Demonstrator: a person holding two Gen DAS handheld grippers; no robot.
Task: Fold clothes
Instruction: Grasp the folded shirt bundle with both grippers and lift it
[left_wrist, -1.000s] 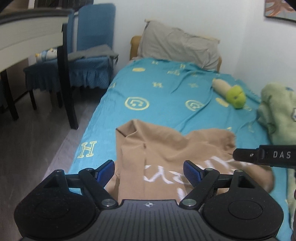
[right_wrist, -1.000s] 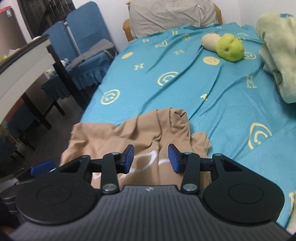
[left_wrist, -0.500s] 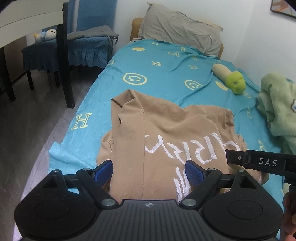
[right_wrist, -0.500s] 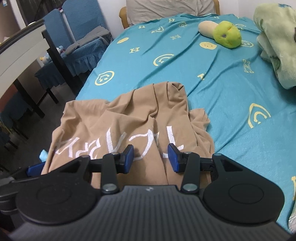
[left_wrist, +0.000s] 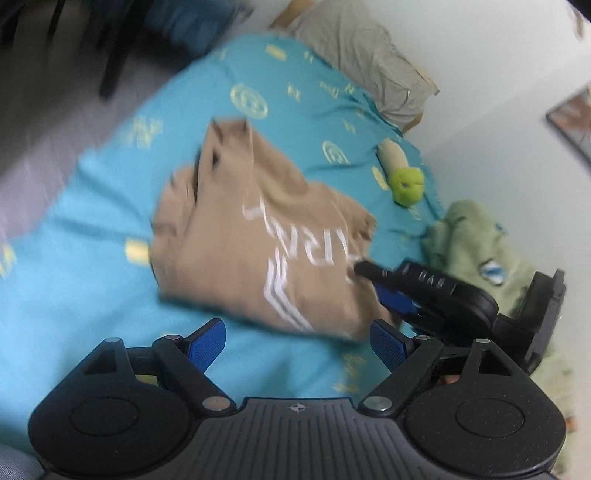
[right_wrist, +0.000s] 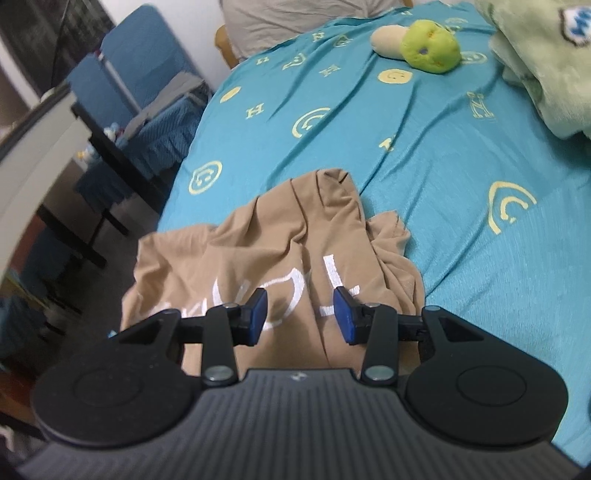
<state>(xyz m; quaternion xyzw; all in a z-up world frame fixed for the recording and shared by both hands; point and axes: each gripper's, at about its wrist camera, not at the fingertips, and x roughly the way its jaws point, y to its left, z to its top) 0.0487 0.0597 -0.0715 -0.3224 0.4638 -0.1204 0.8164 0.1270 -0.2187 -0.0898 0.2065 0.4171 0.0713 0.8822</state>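
Observation:
A tan T-shirt with white lettering lies crumpled on the teal bed sheet. It also shows in the right wrist view. My left gripper is open and empty, held above the sheet just short of the shirt's near edge. My right gripper is open with nothing between its pads, low over the shirt's printed part. The right gripper also shows in the left wrist view at the shirt's right edge. The left wrist view is blurred and tilted.
A green and beige plush toy lies far up the bed. A light green blanket is heaped on the right. A grey pillow sits at the head. Blue chairs and a dark-legged table stand left of the bed.
The left gripper has pulled back and tilted, so the whole shirt now shows ahead of it. The right gripper has opened wider and stays over the shirt.

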